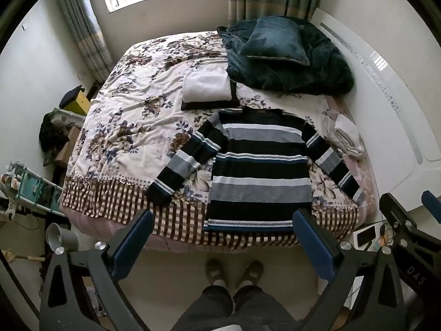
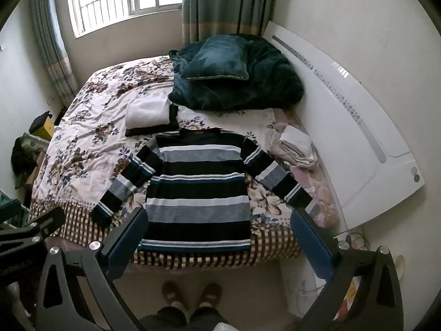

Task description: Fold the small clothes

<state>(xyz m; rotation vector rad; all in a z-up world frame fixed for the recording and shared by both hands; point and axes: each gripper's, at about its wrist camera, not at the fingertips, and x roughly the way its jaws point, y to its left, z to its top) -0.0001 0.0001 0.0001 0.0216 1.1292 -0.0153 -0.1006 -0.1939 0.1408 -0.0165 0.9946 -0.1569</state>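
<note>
A striped sweater (image 1: 259, 171) in black, grey, white and teal lies flat on the bed with both sleeves spread out; it also shows in the right wrist view (image 2: 198, 193). Its hem is at the near edge of the bed. My left gripper (image 1: 223, 218) is open and empty, held high above the near bed edge. My right gripper (image 2: 219, 215) is open and empty too, at a similar height. A folded white garment (image 1: 206, 85) lies on a dark one beyond the sweater's collar, also in the right wrist view (image 2: 147, 113).
The bed (image 1: 132, 115) has a floral cover with a checked border. A dark teal blanket and cushion (image 1: 278, 44) sit at the far right by the white headboard (image 1: 386, 88). A crumpled pale cloth (image 1: 347, 138) lies right of the sweater. Clutter stands left of the bed.
</note>
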